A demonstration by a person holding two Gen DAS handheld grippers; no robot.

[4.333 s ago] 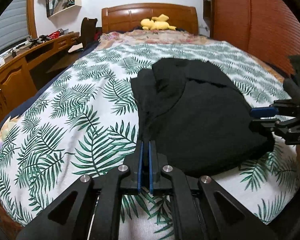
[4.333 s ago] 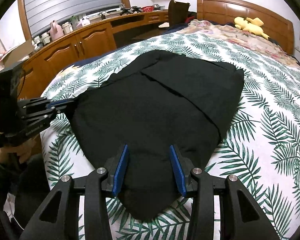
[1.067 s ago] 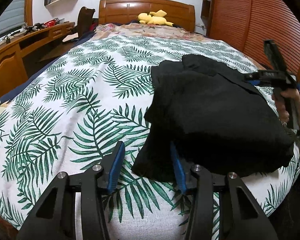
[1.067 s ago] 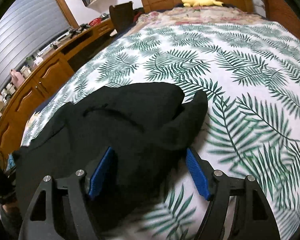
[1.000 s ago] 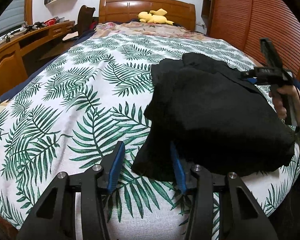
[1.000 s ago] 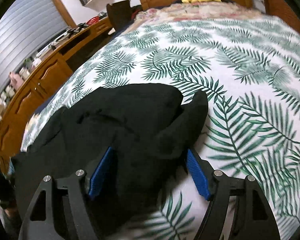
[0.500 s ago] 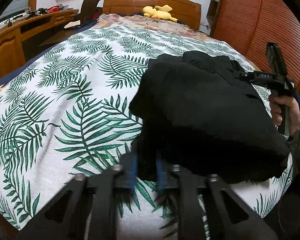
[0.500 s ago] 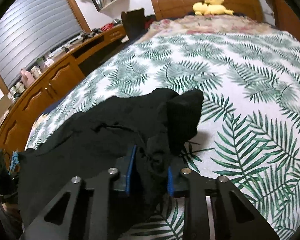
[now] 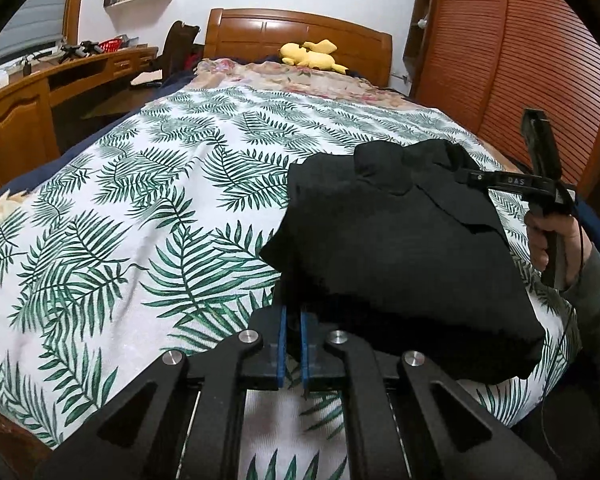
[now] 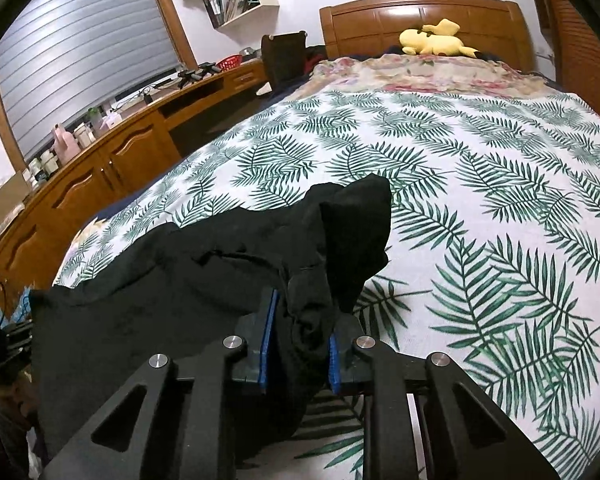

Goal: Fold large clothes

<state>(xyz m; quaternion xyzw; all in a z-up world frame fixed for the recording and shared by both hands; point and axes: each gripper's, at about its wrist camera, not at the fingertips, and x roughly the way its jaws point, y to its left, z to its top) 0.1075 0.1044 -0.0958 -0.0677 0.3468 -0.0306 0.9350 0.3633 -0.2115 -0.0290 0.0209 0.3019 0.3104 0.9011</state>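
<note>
A large black garment (image 9: 400, 248), folded over itself, lies near the foot of a bed with a palm-leaf cover (image 9: 140, 208). My left gripper (image 9: 293, 344) is shut on the garment's near left corner. In the right wrist view my right gripper (image 10: 300, 344) is shut on a bunched fold of the same black garment (image 10: 180, 280), which is lifted a little off the cover. The right gripper and the hand holding it also show at the right of the left wrist view (image 9: 540, 184).
A wooden headboard (image 9: 300, 36) and a yellow plush toy (image 9: 312, 54) are at the far end of the bed. A long wooden desk with cabinets (image 10: 100, 168) runs along the left side. A slatted wooden wardrobe (image 9: 540, 60) stands on the right.
Both grippers were open around the garment's edges a second ago. Both have closed on the cloth and the garment has been lifted and pulled slightly up.
</note>
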